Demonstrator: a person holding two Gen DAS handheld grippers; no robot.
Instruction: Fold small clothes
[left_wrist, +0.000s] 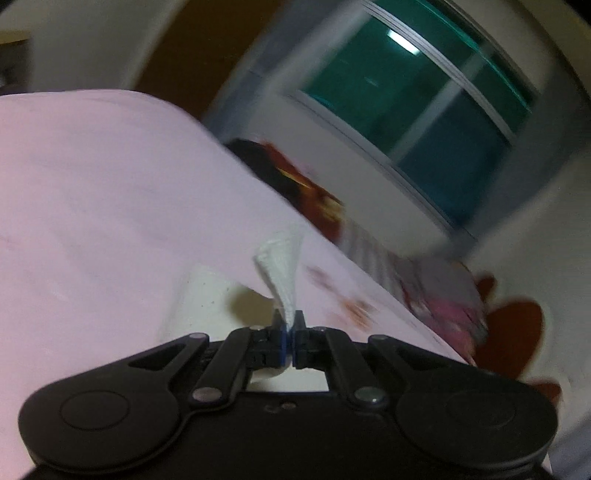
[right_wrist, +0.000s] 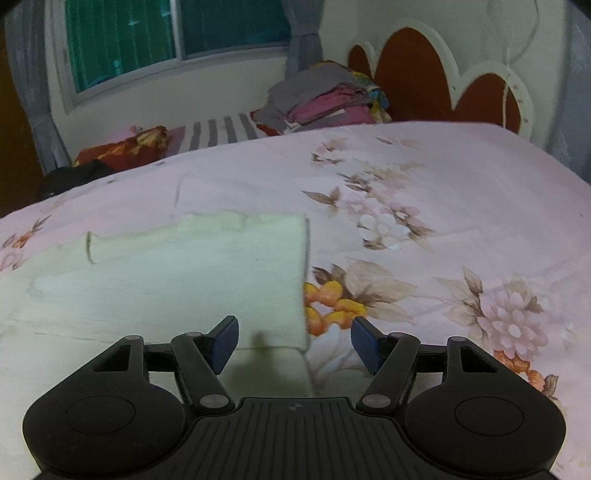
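Left wrist view, left gripper (left_wrist: 290, 334): jaws pinched together on a ribbed white edge of the white cloth (left_wrist: 282, 273), which stands up from the pinch as a narrow strip.
Left wrist view, surroundings: the frame is tilted and blurred; the pink bedsheet (left_wrist: 92, 192) fills the left, and the window (left_wrist: 413, 110) sits upper right.
Right wrist view, right gripper (right_wrist: 293, 341): fingers spread wide, holding nothing, low over the cloth's right edge.
Right wrist view, cloth: the white cloth (right_wrist: 177, 280) lies flat on the floral bedsheet (right_wrist: 443, 206), with 1 layer lying over another and a straight right edge.
Right wrist view, background: a stack of folded clothes (right_wrist: 325, 99) sits by the headboard (right_wrist: 413, 77).
Progress: seemingly mid-fold; at least 1 fold looks laid, 1 edge is in the left claw, and final squaring remains.
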